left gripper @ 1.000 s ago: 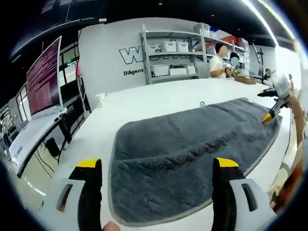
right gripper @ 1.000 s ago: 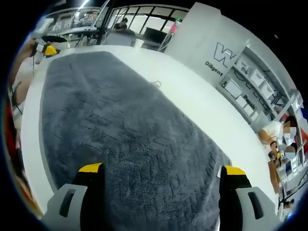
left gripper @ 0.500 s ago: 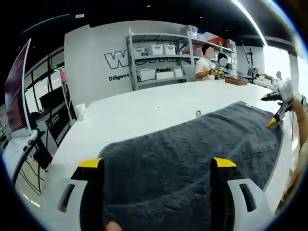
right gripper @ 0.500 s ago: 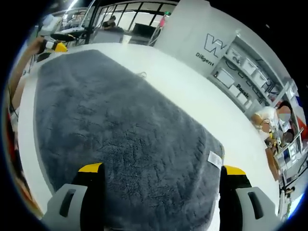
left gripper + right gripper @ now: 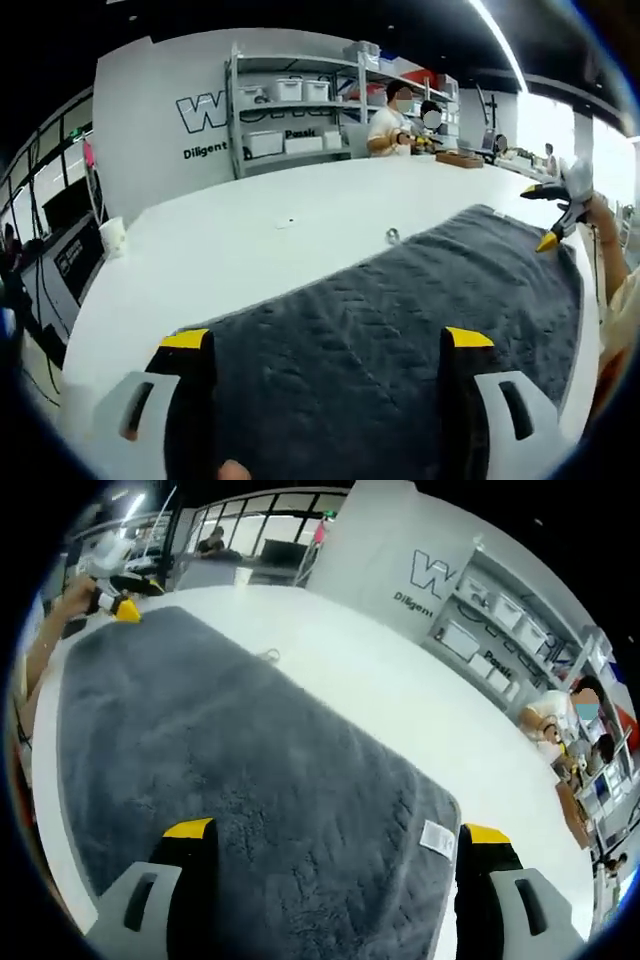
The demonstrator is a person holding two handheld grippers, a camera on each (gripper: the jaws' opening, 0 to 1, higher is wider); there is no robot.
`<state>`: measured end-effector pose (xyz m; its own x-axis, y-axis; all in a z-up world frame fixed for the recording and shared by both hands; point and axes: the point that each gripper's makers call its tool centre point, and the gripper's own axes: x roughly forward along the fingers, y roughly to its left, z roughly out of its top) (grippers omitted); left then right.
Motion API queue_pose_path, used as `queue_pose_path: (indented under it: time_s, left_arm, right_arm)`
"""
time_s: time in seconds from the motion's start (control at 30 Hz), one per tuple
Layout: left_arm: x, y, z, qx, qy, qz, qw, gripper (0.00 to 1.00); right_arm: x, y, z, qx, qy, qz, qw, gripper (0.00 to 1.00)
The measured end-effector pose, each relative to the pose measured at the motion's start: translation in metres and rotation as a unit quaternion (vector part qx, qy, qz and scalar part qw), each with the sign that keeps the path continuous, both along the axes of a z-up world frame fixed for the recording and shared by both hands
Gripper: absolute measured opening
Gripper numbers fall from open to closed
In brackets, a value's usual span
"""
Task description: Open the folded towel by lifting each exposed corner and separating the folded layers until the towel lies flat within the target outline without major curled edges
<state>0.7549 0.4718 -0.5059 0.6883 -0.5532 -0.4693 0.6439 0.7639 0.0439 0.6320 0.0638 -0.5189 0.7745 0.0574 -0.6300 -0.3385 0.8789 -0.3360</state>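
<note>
White table (image 5: pixel 250 240), grey towel (image 5: pixel 230 770) unchanged, both tongs still open

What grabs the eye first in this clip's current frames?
A big dark grey towel sprawls across the white table, with a small white label at one corner. The left hand-held gripper and the right hand-held gripper hang open over opposite ends. Shelves of white bins line the back wall.

My left gripper (image 5: pixel 322 345) has 2 black jaws w/ yellow tips, grey plastic sides, a slot hole in each. My right gripper (image 5: pixel 330 837) looks the same: black, yellow tips, grey sides w/ slots.
</note>
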Motion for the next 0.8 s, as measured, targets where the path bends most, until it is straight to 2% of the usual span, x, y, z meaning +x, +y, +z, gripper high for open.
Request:
queue_pose_path:
  time_s: [0.07,0.23,0.3,0.4,0.47,0.6,0.7,0.8]
  left_arm:
    - [0.011,-0.003,-0.003,0.007,0.003,-0.01,0.9999,0.87]
    - [0.027,-0.005,-0.008,0.021,0.006,-0.018,0.9996,0.84]
    - [0.033,-0.007,-0.011,0.016,0.013,-0.022,0.9995,0.81]
    - [0.038,-0.009,-0.016,0.008,0.02,-0.024,0.9995,0.77]
    - [0.039,-0.009,-0.019,0.006,0.02,-0.025,0.9995,0.73]
    - [0.046,-0.007,-0.02,-0.001,0.015,-0.02,0.9997,0.55]
    - [0.051,-0.006,-0.022,0.003,0.016,-0.022,0.9996,0.51]
    - [0.054,-0.004,-0.025,0.014,0.017,-0.022,0.9995,0.46]
  right_arm:
    - [0.012,0.008,0.006,0.027,-0.012,0.01,0.9995,0.99]
    - [0.033,0.014,0.01,0.05,-0.027,0.019,0.9982,0.99]
    - [0.043,0.023,0.014,0.09,-0.043,0.028,0.9946,0.98]
    - [0.054,0.034,0.016,0.153,-0.044,0.034,0.9867,0.94]
    - [0.061,0.036,0.015,0.167,-0.044,0.037,0.9842,0.89]
    - [0.072,0.036,0.01,0.175,-0.041,0.034,0.9831,0.67]
    - [0.085,0.034,0.009,0.196,-0.046,0.033,0.979,0.55]
    - [0.092,0.031,0.0,0.187,-0.032,0.036,0.9813,0.53]
